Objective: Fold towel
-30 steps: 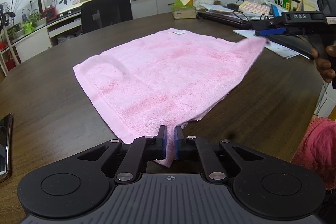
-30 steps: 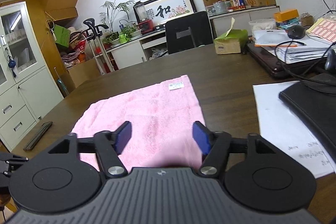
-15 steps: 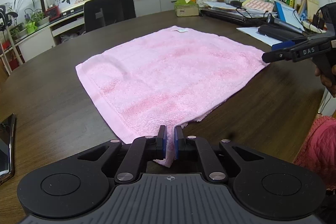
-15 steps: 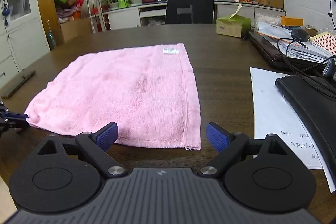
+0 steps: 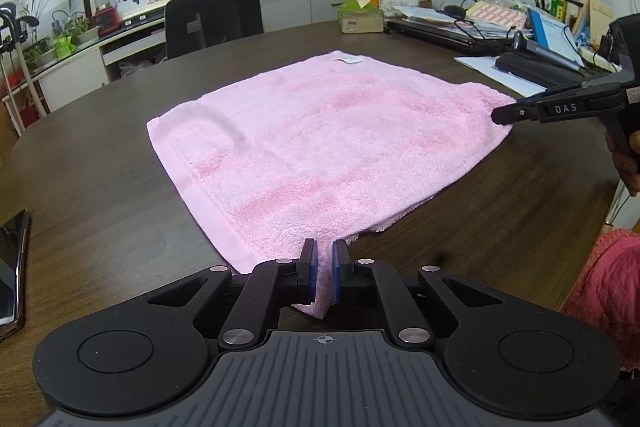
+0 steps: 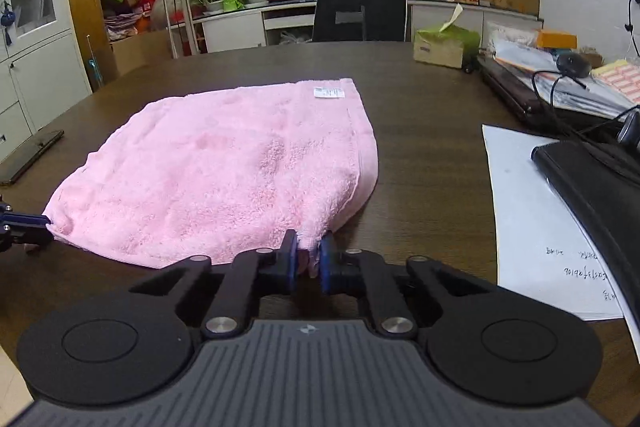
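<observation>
Flat on the dark wood-grain table [image 5: 100, 163], mostly: pink terry-cloth towel [image 5: 320, 131], already doubled, a lower layer peeking out along its near edge. White care label [image 6: 329, 92] at the far corner. Left gripper [image 5: 324, 267], black with blue pads, jaws nearly closed, pinching one near corner of the towel; cloth hangs down between the pads. Right gripper [image 6: 308, 259], same build, jaws drawn in on the other near corner, which is bunched and lifted slightly off the table. Seen from the left wrist, the right gripper meets the towel's right corner. Black phone [image 5: 12, 267] lies apart at left. White printed sheet [image 6: 536, 219] and black flat case [image 6: 592, 179] lie to the right, clear of the towel.
</observation>
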Motion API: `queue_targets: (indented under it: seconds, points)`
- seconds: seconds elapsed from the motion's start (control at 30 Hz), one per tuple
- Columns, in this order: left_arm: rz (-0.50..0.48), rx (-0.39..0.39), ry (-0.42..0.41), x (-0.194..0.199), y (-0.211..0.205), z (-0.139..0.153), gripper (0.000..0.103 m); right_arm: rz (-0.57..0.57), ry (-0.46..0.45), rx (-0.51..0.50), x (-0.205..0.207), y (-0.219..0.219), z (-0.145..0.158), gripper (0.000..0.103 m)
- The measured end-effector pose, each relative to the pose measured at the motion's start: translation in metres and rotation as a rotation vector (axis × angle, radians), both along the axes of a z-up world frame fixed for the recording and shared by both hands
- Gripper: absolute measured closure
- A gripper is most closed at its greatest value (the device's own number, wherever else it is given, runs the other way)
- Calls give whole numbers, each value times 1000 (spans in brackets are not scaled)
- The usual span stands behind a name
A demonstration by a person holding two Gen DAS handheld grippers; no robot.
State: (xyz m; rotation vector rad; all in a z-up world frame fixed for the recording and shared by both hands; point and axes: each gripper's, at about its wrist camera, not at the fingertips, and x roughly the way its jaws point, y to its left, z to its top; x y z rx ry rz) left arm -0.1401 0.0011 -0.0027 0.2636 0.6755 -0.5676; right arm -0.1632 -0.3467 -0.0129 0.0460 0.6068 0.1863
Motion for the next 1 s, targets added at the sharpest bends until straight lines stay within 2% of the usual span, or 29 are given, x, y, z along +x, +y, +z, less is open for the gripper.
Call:
queue_targets:
  seconds: [0.17, 0.27, 0.43, 0.53, 0.67, 0.73, 0.9, 1.0]
  points:
    - [46, -40, 8, 4, 5, 1, 98, 24, -46, 25, -11, -1, 21, 94]
    - [84, -70, -20, 6, 10, 7, 98, 44, -62, 45, -13, 0, 31, 94]
    - [144, -132, -88, 16, 19, 37, 99, 44, -107, 81, 4, 0, 53, 94]
    - [164, -121, -128, 35, 15, 55, 98, 41, -140, 107, 21, 0, 70, 94]
    - [193, -94, -187, 69, 6, 76, 98, 25, -122, 113, 63, 0, 72, 94]
    - [209, -89, -187, 90, 0, 81, 98, 16, -106, 113, 86, 1, 72, 94]
    - [263, -50, -189, 151, -18, 79, 98, -7, -68, 113, 143, 2, 71, 94]
    - [283, -12, -167, 181, -26, 66, 98, -20, -44, 113, 177, 3, 70, 93]
